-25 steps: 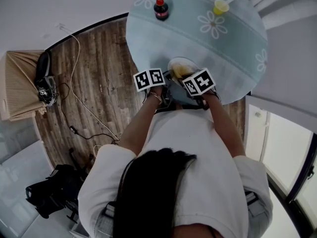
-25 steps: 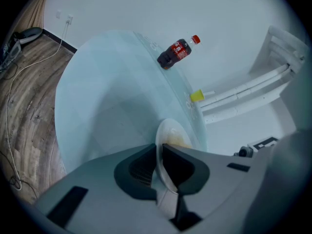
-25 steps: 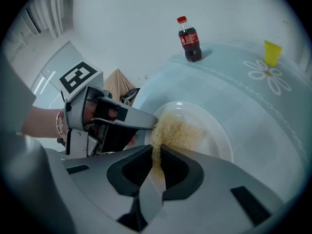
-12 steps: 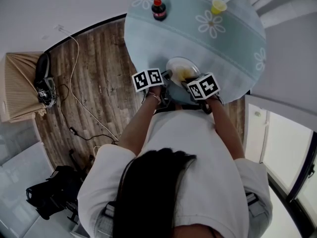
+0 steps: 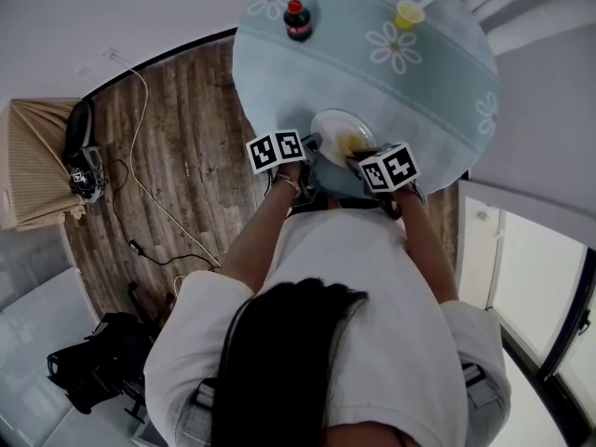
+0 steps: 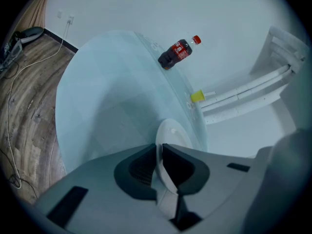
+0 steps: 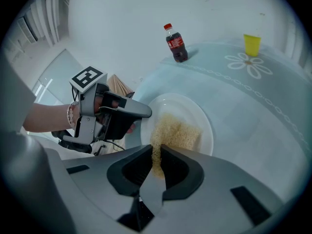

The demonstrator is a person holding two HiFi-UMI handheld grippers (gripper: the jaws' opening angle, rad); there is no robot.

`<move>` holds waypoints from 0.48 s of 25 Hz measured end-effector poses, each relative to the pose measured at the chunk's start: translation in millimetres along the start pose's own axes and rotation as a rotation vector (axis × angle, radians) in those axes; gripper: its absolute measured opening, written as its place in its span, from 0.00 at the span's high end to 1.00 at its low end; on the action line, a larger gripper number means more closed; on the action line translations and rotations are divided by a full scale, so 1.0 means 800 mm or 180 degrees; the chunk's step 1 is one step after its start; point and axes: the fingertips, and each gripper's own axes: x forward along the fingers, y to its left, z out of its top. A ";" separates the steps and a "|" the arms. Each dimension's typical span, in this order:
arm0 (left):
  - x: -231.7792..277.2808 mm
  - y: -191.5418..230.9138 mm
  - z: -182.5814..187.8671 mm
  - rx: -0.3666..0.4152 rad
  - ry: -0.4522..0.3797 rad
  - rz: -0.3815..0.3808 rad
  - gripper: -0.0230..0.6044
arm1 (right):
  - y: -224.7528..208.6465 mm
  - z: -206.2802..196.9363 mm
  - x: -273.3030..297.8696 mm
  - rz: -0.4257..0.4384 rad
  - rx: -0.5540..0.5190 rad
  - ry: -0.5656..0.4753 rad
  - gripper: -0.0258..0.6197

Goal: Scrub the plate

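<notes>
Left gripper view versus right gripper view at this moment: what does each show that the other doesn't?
Left gripper view only: the plate's rim pinched between the left gripper's jaws, and the wood floor. Right gripper view only: the yellow scrub pad, held by the right gripper and lying on the plate's face. Both: plate, cola bottle, yellow cup, blue table.

In the head view the left gripper (image 5: 313, 144) and right gripper (image 5: 359, 159) cover the plate's (image 5: 331, 120) near rim, the scouring pad's (image 7: 178, 130) lower end vanishes between the right jaws, and the bottle's (image 5: 297, 17) label is too small to read.
</notes>
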 end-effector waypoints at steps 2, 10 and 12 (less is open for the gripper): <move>0.000 0.000 -0.001 -0.0001 0.0006 0.0006 0.89 | -0.003 -0.003 -0.003 -0.0006 0.0042 -0.0031 0.87; 0.000 0.001 0.001 0.0008 0.0013 0.0015 0.89 | -0.015 -0.004 -0.010 -0.0088 0.0174 -0.0156 0.87; 0.000 0.001 0.001 0.0008 0.0010 0.0017 0.89 | -0.016 -0.003 -0.011 -0.0112 0.0176 -0.0179 0.87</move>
